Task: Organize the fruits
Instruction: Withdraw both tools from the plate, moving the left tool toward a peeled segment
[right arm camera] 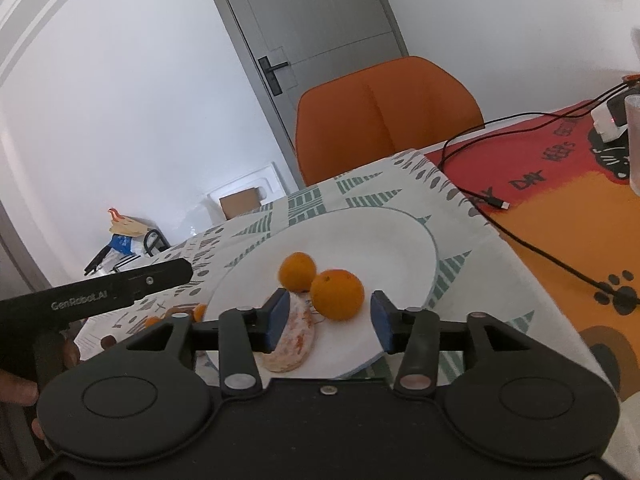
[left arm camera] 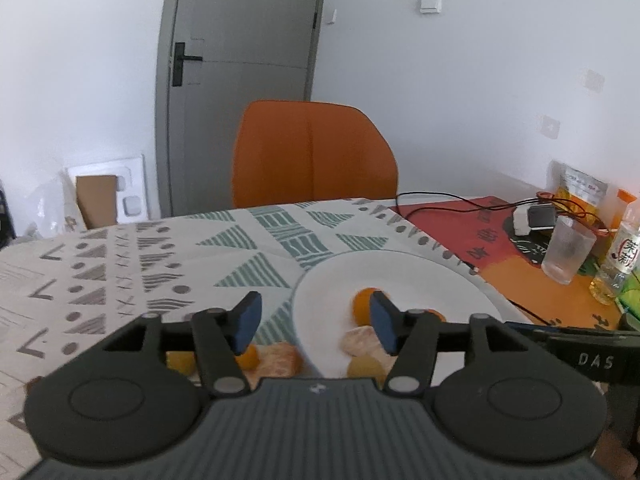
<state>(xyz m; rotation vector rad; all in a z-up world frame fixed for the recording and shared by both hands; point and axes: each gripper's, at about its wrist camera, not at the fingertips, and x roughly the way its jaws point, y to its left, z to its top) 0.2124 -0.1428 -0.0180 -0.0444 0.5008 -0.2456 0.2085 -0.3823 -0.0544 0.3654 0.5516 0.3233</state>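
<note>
Both grippers are standing released over the plate (right arm camera: 400, 240): left gripper (left arm camera: 314, 320) empty; right gripper (right arm camera: 328, 316) flanking an orange (right arm camera: 337, 294), not gripping.

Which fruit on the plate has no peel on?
The pale peeled piece at the white plate's near edge. The two round oranges behind it keep their bright orange skin.

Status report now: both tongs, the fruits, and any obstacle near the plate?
Left tongs open, empty. Right tongs open, empty. Two oranges and peeled piece on white plate. Black cable beside plate, not touching.
</note>
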